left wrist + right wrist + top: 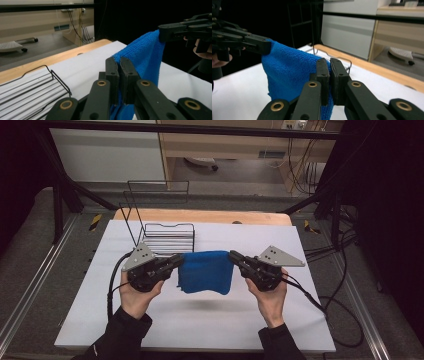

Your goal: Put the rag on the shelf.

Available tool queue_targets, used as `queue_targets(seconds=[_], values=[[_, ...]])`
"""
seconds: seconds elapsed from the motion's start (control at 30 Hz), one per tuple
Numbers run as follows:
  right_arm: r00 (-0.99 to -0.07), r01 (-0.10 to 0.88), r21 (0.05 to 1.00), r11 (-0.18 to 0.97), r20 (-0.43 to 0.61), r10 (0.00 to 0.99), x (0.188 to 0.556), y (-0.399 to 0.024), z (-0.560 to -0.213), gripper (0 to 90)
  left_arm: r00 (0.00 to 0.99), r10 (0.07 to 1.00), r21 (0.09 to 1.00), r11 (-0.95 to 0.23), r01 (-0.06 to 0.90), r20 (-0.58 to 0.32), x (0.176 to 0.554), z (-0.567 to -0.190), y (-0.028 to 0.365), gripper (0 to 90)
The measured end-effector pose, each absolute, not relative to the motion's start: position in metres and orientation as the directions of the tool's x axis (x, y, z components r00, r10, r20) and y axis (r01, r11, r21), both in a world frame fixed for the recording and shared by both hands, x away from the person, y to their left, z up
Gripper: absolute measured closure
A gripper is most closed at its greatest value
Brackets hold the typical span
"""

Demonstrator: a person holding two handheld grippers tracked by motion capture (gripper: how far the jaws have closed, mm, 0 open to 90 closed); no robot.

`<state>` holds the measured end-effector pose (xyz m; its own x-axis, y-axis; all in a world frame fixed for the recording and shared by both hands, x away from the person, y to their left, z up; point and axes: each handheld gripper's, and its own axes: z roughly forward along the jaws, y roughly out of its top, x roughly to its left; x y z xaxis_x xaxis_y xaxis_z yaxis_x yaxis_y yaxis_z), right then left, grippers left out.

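Observation:
A blue cloth (pixel 206 271) hangs in the air over the white table top (pixel 200 320), stretched between both grippers, its shadow on the table below. My left gripper (pixel 178 260) is shut on the cloth's left top corner, my right gripper (pixel 233 256) on its right top corner. In the left gripper view the jaws (pixel 119 65) pinch the blue cloth (pixel 145 55), and the other gripper (pixel 165 32) grips its far corner. In the right gripper view the jaws (pixel 329 65) clamp the cloth (pixel 287 70), with the other gripper (pixel 265 46) on the far corner.
A black wire rack (pixel 162 230) stands on the table just behind the cloth and the left gripper. A wooden strip (pixel 200 216) runs along the table's far edge. Cables (pixel 335 315) trail off the table's right side. Dark frame bars surround the table.

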<state>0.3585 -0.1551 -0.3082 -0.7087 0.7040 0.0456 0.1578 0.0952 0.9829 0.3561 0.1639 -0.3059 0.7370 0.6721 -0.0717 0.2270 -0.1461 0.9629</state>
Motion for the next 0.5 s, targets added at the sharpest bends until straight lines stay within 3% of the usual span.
queue_targets(seconds=[0.5], values=[[-0.703,0.068,0.995,0.068,-0.001,0.711,0.369,-0.125,-0.279,86.4,0.697,0.714,0.983,-0.072,0.168,-0.066,0.366,-0.281,0.192,85.9]])
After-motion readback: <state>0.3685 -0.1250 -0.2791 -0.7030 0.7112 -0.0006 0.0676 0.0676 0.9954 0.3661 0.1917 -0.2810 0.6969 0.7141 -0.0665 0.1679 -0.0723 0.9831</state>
